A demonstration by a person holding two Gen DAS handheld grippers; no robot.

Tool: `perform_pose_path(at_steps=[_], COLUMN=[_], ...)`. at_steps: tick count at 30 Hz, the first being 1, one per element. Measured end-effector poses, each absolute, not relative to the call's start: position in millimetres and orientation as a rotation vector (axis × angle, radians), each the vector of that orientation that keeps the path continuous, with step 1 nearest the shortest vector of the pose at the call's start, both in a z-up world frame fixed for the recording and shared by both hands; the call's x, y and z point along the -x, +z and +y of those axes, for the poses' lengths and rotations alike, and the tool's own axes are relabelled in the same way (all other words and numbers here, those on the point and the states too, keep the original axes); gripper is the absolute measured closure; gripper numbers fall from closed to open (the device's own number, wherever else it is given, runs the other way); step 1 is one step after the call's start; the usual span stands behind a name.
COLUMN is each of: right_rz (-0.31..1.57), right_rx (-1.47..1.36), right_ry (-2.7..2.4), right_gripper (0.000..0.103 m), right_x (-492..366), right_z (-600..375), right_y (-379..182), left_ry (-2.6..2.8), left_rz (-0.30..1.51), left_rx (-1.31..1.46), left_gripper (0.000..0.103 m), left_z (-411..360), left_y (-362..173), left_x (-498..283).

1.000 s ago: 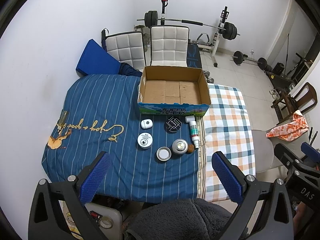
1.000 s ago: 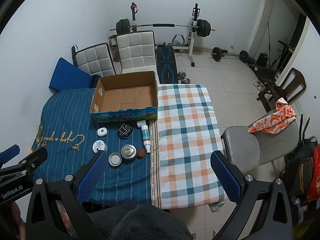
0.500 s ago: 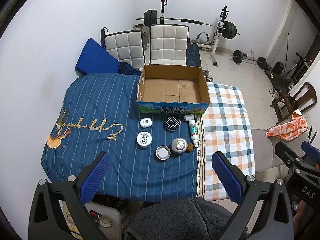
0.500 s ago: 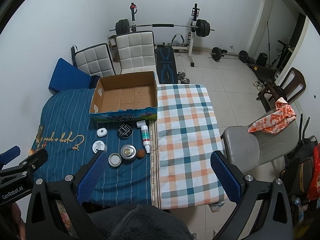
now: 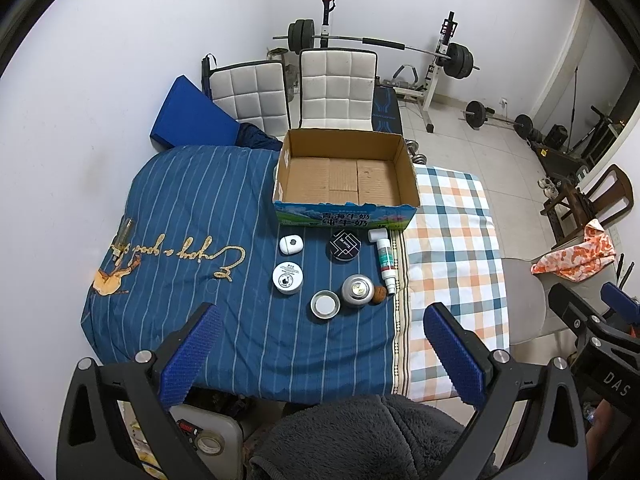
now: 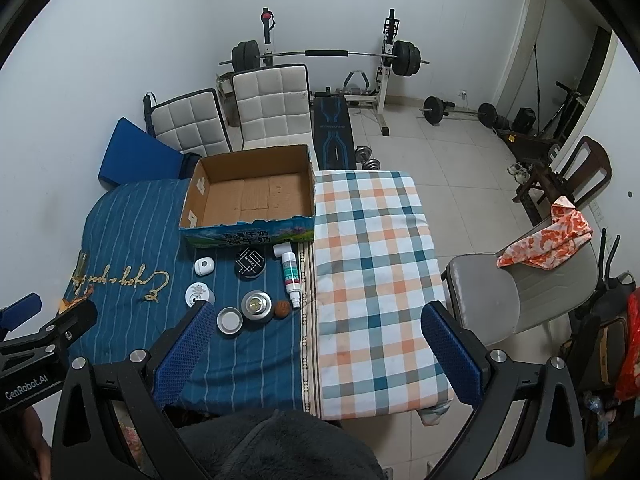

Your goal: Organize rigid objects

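Observation:
An empty open cardboard box (image 5: 344, 176) (image 6: 250, 196) sits at the far side of the blue striped cloth (image 5: 192, 208). In front of it lie a small white case (image 5: 290, 245), a black round tin (image 5: 345, 244), a white tube (image 5: 385, 258), a white round jar (image 5: 287, 277), a silver lid (image 5: 325, 305), a silver tin (image 5: 357, 290) and a small brown ball (image 5: 379, 295). My left gripper (image 5: 320, 354) is open and empty, high above the near table edge. My right gripper (image 6: 316, 352) is open and empty, over the seam with the checked cloth (image 6: 372, 248).
Two white padded chairs (image 5: 336, 92) and a blue cushion (image 5: 188, 114) stand behind the table. A barbell rack (image 6: 324, 56) is at the back wall. A grey chair (image 6: 516, 292) with an orange cloth stands to the right.
Both views have shifted only slightly; the objects on the table have not moved and both grippers stay open.

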State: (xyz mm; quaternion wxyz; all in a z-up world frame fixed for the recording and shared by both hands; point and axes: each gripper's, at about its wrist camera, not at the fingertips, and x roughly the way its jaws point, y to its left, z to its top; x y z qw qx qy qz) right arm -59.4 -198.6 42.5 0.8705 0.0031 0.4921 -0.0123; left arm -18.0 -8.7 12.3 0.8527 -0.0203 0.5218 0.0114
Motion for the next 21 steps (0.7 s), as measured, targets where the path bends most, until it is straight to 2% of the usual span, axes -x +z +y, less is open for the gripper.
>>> perform_pose_path(at_steps=[6,11,18,21], right_rz=[1.053,1.123,1.281,1.408], right_rx=[-0.018,-0.02,-0.024,0.002], right_ry=[-0.023,0.006,0.047,0.072], right_gripper=[0.0,0.0,0.0,0.0], right_x=[41.1,-1.9,-73.1,-99.2], right_z=[-199.6,-190.4,-157.8,-133.8], right_y=[17.5,-42.1,-180.2,-254.8], left_ry=[0.06,0.121,0.175,0.199], left_rz=[1.119,1.175,1.35,1.412], left_rx=[0.057,0.053,0.091,0.109], left_gripper=[0.0,0.0,0.0,0.0], left_z=[-0.7,21.0,59.1,73.6], left_y=[-13.1,-66.6,-179.6,-230.6], left_x=[0.5,-33.6,-85.6,-105.9])
